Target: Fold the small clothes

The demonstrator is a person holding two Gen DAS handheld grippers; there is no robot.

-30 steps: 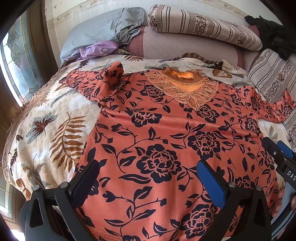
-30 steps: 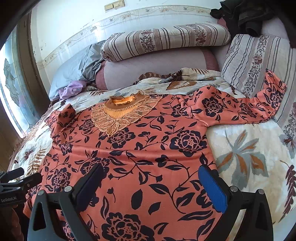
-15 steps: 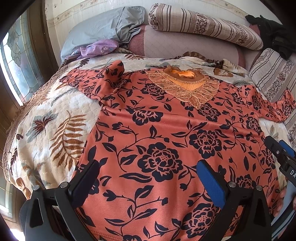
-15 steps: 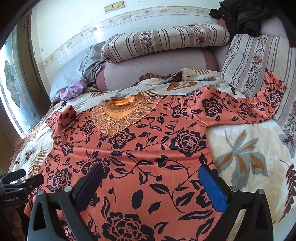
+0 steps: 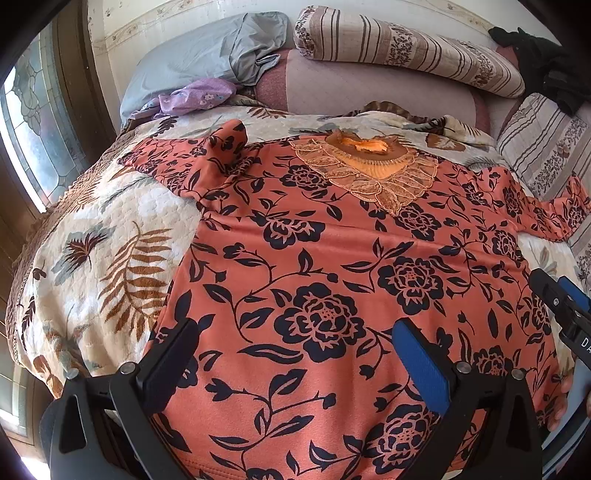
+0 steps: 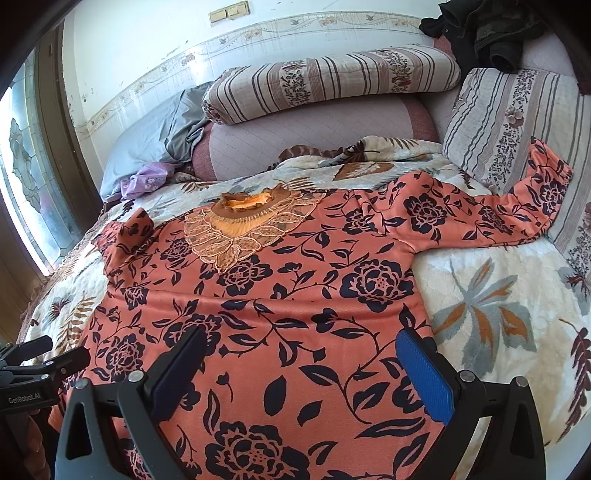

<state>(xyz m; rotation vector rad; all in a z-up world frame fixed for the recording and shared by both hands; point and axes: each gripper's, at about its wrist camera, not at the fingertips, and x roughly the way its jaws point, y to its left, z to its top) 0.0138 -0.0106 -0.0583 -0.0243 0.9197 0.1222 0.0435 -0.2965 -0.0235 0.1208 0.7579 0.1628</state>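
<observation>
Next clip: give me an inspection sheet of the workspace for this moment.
Surface: bed with leaf-print quilt.
Job's things: orange floral top spread flat, lace collar far end, one sleeve reaching the striped cushion.
Clutter: purple cloth, grey pillow, dark clothes.
Grippers: left gripper and right gripper open above the hem.
Cables: nothing seen.
Surroundings: window, wall switch.

"GenRobot.AI" is printed white on the left gripper (image 6: 38, 360) body at 8 o'clock; the right gripper (image 5: 559, 301) shows just "DA", cut off.
</observation>
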